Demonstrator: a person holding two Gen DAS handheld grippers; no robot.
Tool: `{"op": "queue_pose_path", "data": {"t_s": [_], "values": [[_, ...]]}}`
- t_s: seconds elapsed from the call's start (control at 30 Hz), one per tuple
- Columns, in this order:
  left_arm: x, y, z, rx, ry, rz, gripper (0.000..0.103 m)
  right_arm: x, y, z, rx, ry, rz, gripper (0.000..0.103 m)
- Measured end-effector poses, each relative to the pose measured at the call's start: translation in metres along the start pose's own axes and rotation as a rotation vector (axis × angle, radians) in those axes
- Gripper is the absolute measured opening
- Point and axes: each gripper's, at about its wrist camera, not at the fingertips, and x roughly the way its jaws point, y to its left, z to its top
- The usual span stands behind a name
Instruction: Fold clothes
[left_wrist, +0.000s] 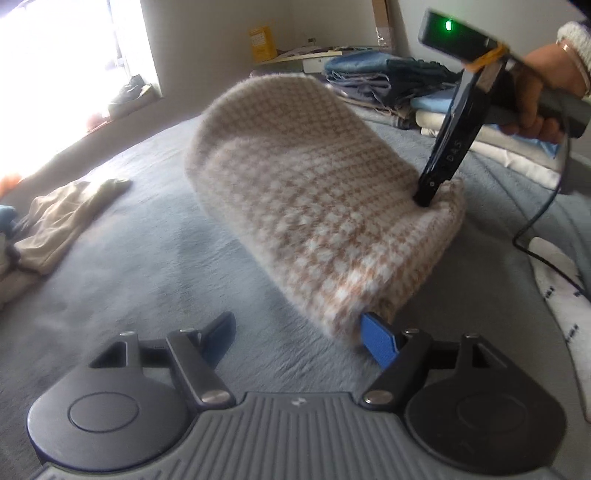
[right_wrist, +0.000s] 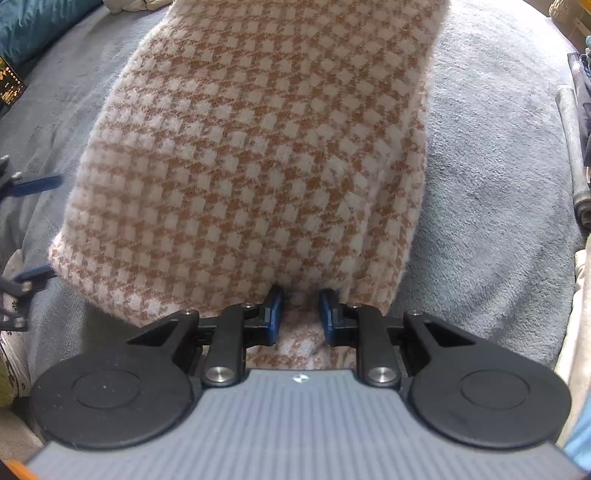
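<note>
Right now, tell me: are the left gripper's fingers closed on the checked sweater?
No. The left gripper is open, one blue finger against the checked sweater's edge, the other out over the blanket.

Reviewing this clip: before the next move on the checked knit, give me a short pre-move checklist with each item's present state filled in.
1. right gripper clamped on the checked knit: ok, fabric is pinched between its pads.
2. left gripper gripping the knit: not ok, jaws stand open; one pad only reaches the near edge.
3. Knit folded over on itself: ok, it lies doubled, with a raised curl at the far end.
4. Bare grey blanket beside the knit: ok.
5. Beige garment apart from the knit: ok.
6. Edges under the fold aligned: cannot tell, hidden.
</note>
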Motion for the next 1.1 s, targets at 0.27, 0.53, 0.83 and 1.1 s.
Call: {"op": "queue_pose_path", "data": {"t_s": [0.27, 0.53, 0.83, 1.1], "values": [[-0.029, 0.029, 0.030, -0.115, -0.157, -0.002, 0.073, -0.006, -0.006, -0.003, 0.002, -0.002, 0.000, 0.019], [0.000, -0.009, 0.071, 0.015, -0.257, -0.091, 0.053, -0.031, 0.037, -0.017, 0.006, -0.009, -0.007, 0.019], [0.038, -0.032, 0.057, 0.053, -0.115, -0.096, 0.030, -0.023, 0.028, -0.017, 0.009, -0.010, 0.015, 0.019], [0.052, -0.038, 0.051, 0.076, -0.078, -0.071, 0.030, -0.017, 0.015, -0.016, 0.002, -0.015, 0.028, 0.019]]}}
